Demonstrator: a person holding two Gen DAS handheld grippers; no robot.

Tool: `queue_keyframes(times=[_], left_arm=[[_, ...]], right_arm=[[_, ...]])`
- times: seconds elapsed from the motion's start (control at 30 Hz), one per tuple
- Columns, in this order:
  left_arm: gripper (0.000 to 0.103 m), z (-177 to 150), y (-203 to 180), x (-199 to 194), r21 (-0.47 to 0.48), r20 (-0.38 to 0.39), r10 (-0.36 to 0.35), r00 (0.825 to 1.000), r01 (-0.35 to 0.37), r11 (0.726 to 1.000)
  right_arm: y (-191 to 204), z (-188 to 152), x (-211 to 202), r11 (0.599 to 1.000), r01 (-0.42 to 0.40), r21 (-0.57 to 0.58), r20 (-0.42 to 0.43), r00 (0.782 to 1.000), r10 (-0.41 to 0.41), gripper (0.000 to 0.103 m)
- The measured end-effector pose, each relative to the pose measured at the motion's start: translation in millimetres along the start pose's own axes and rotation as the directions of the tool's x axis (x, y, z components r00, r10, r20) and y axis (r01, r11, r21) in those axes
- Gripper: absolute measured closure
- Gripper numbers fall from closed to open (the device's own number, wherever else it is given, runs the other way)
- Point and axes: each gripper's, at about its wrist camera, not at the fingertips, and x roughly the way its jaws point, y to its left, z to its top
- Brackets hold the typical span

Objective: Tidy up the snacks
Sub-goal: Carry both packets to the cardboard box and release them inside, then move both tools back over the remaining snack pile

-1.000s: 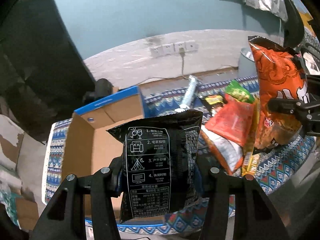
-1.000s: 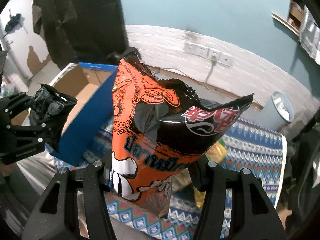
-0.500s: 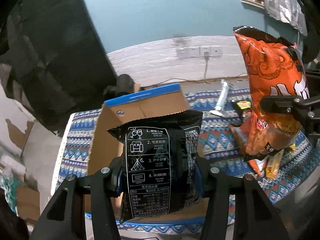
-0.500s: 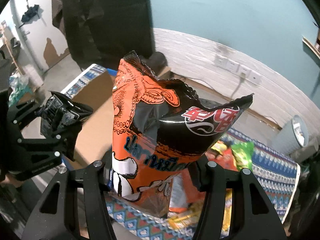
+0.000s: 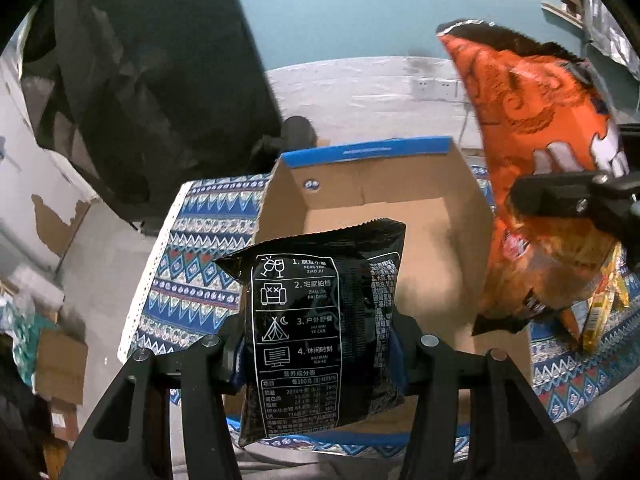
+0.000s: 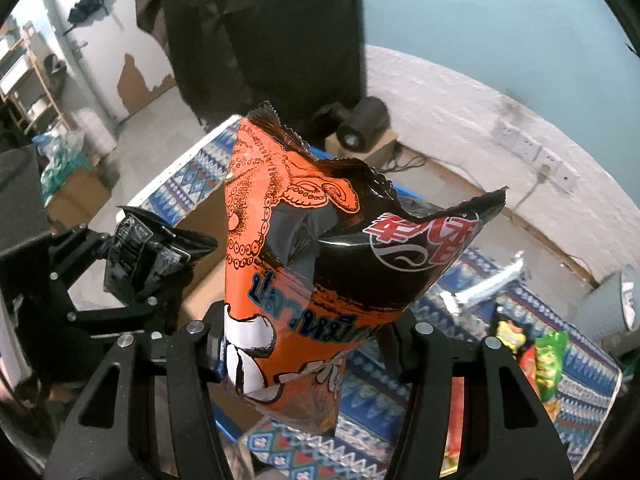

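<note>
Two snack bags held above an open cardboard box (image 5: pixel 400 216).

Left gripper (image 5: pixel 316 354) clamped on a black snack bag (image 5: pixel 324 320), upright, printed back toward the camera, hanging over the near edge of the box. Right gripper (image 6: pixel 308 354) clamped on an orange-and-black snack bag (image 6: pixel 320 264), upright, raised at the right side of the box, seen in the left wrist view as orange-and-black snack bag (image 5: pixel 536 184). Box resting on a patterned blue cloth (image 5: pixel 188 276), flaps raised, blue outer rim at the far side. To the right of the box, loose snack packets (image 6: pixel 544 360) lying on the cloth. Behind the box, a dark lamp-like object (image 5: pixel 296 132).
</note>
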Motion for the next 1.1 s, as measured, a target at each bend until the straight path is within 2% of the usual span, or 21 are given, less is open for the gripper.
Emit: queue_keyframes(times=[0.2,0.27,0.33,0.37,0.43,0.63,0.87,1.1], left_arm=[[0.048,-3,5,5,-0.008,-0.022,0.013,1.000,-0.013,1.000],[0.047,-4,5,4,0.002,-0.025,0.022,0.999,-0.022,1.000],[0.038,-4,4,5,0.013,-0.032,0.039,0.999,-0.039,0.999],[0.032,-4,4,6,0.019,-0.033,0.047,0.998,-0.047,0.999],[0.029,-4,3,7,0.031,-0.036,0.051,0.998,-0.050,0.998],[0.021,-2,-8,-5,0.075,0.002,0.087,0.996,-0.087,0.993],[0.021,2,-28,-9,0.107,0.001,0.041,0.999,-0.041,0.993],[0.021,8,-69,-20,0.163,0.011,-0.049,0.999,0.046,0.986]], right_arm=[[17,5,24,1.000,-0.018,-0.013,-0.041,0.999,0.018,0.045],[17,5,28,1.000,-0.025,-0.012,-0.057,0.998,0.024,0.041],[19,5,29,1.000,-0.027,-0.009,-0.055,0.998,0.026,0.037],[20,4,27,1.000,-0.025,-0.008,-0.050,0.998,0.025,0.031],[17,4,23,1.000,-0.016,-0.004,-0.031,0.999,0.016,0.023],[2,0,10,0.999,0.003,0.032,-0.004,1.000,-0.002,0.022],[-29,-22,-4,0.992,0.033,0.120,-0.024,0.999,-0.030,0.019],[-71,-54,-21,0.973,0.090,0.212,-0.057,0.995,-0.080,0.019]])
